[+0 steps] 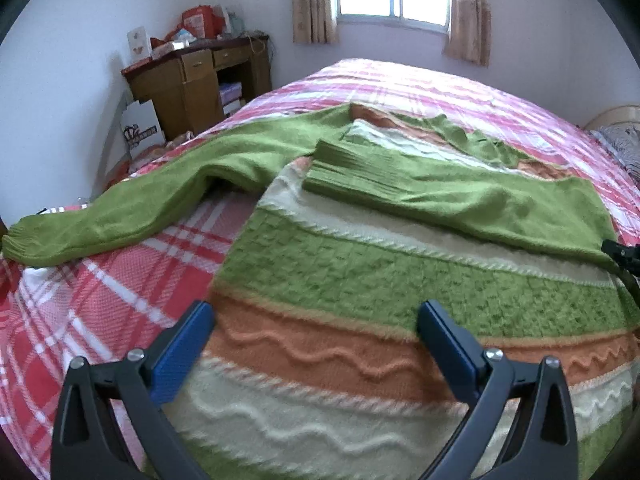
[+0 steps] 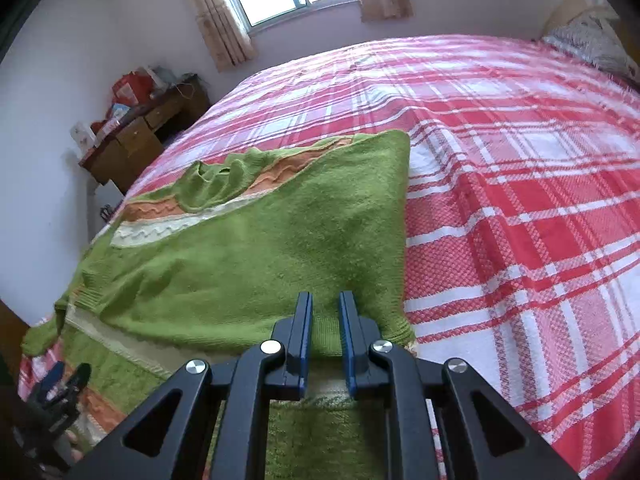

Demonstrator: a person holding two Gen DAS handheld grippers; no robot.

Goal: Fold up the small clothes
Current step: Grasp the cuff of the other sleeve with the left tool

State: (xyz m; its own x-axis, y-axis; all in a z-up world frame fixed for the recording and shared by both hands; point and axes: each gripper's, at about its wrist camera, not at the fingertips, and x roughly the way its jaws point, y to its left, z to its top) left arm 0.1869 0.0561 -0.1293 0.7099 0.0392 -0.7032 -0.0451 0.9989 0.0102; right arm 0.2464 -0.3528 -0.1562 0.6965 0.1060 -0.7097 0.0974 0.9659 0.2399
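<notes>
While I am looking along the left gripper first, then the right:

Left wrist view, gripper: I am holding my left gripper [image 1: 316,320] released, jaws standing wide apart over the sweater [image 1: 360,280] and gripping nothing.

Left wrist view, garment: the striped knit sweater is lying on the plaid bedspread [image 1: 100,300], bands of green, orange and cream, fuzzy and thick. One green sleeve [image 1: 132,208] is trailing out flat toward the bed's left edge; the other sleeve [image 1: 440,184] is lying folded across the chest, ribbed cuff up.

Left wrist view, risk: I am judging that the trailing sleeve could drag or slide off the edge if I pull the body.

Right wrist view, gripper: I am keeping my right gripper [image 2: 325,312] clenched on the green edge of the folded sleeve [image 2: 280,240], knit pinched between narrow jaws.

Right wrist view, garment: the folded green panel is covering most of the stripes, its right edge lying straight on the bedspread [image 2: 520,200].

Right wrist view, risk: I am guessing the thin pinch could slip, or lift the layer underneath, spoiling the fold.
</notes>
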